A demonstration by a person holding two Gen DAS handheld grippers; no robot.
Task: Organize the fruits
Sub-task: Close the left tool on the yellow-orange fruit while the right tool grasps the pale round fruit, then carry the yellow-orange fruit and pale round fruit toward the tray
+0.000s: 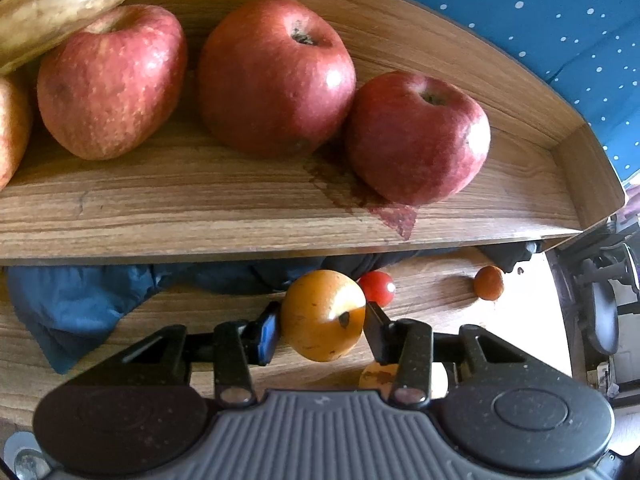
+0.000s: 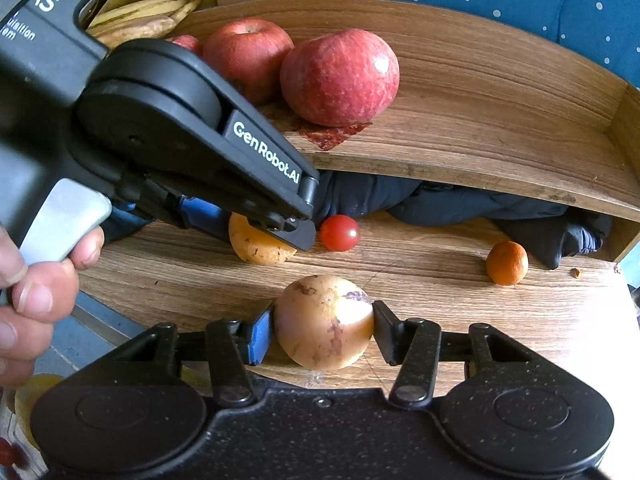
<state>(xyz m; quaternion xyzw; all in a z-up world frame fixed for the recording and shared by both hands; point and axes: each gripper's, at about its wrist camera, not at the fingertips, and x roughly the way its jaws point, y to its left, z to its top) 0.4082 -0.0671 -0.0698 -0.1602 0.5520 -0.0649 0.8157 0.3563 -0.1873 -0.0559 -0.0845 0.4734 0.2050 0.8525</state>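
A wooden shelf [image 1: 280, 216] stands above a wood-grain table [image 2: 440, 280], blue dotted fabric [image 1: 540, 20] behind.

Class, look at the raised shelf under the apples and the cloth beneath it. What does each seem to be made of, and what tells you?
Shelf: probably wood or wood-look laminate, matte; striped brown grain, with a reddish stain. Cloth: soft dark blue fabric, dull; it lies in creases and folds.

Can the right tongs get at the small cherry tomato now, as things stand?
Probably not yet: the right tongs are shut on a pale round fruit, and the left tongs sit right beside the cherry tomato.
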